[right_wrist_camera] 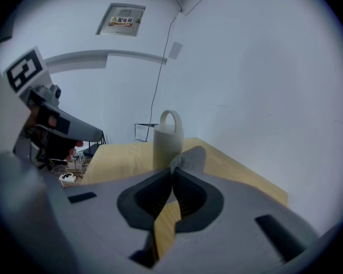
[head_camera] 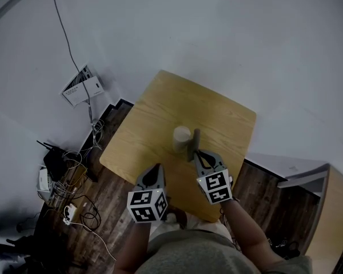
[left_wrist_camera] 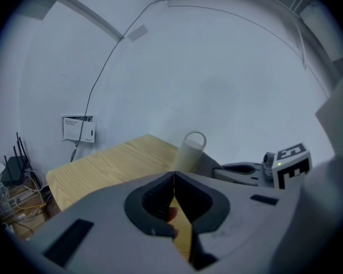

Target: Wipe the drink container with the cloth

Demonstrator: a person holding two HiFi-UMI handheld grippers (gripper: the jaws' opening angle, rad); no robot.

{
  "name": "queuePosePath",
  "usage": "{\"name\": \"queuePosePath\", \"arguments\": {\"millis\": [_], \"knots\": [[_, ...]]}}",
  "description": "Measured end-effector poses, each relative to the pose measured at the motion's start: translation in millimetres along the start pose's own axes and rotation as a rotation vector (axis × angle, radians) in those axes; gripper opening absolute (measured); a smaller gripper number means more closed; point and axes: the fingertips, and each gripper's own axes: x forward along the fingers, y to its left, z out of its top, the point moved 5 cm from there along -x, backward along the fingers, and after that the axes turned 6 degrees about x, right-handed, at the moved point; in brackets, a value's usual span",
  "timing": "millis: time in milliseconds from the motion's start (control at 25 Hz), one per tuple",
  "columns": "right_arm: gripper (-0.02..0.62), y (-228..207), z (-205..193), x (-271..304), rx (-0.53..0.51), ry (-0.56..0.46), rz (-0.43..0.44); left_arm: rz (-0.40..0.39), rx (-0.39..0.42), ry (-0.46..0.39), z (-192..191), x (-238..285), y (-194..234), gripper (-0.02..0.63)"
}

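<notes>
A white drink container (head_camera: 182,137) with a loop handle stands upright near the middle of the wooden table (head_camera: 154,113). My right gripper (head_camera: 195,152) is just right of it, shut on a grey cloth (head_camera: 195,143) that sticks up beside the container. In the right gripper view the cloth (right_wrist_camera: 190,158) pokes out past the shut jaws (right_wrist_camera: 172,173), close in front of the container (right_wrist_camera: 167,145). My left gripper (head_camera: 156,170) hovers over the table's near edge, shut and holding nothing. In the left gripper view its jaws (left_wrist_camera: 173,177) meet, and the container (left_wrist_camera: 188,151) stands ahead.
A tangle of cables and a black router (head_camera: 56,163) lie on the dark wood floor at the left. A white leaflet holder (head_camera: 82,87) sits by the wall with a cable running up. A white shelf (head_camera: 300,180) stands at the right.
</notes>
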Motion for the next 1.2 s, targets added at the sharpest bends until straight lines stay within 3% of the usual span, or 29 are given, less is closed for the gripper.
{"name": "queuePosePath", "arguments": {"millis": [600, 1200], "knots": [[0.008, 32, 52, -33, -0.034, -0.159, 0.041, -0.004, 0.003, -0.02, 2, -13, 3, 0.002], [0.008, 55, 43, 15, -0.076, -0.07, 0.15, 0.024, -0.009, -0.012, -1, -17, 13, 0.002]]}}
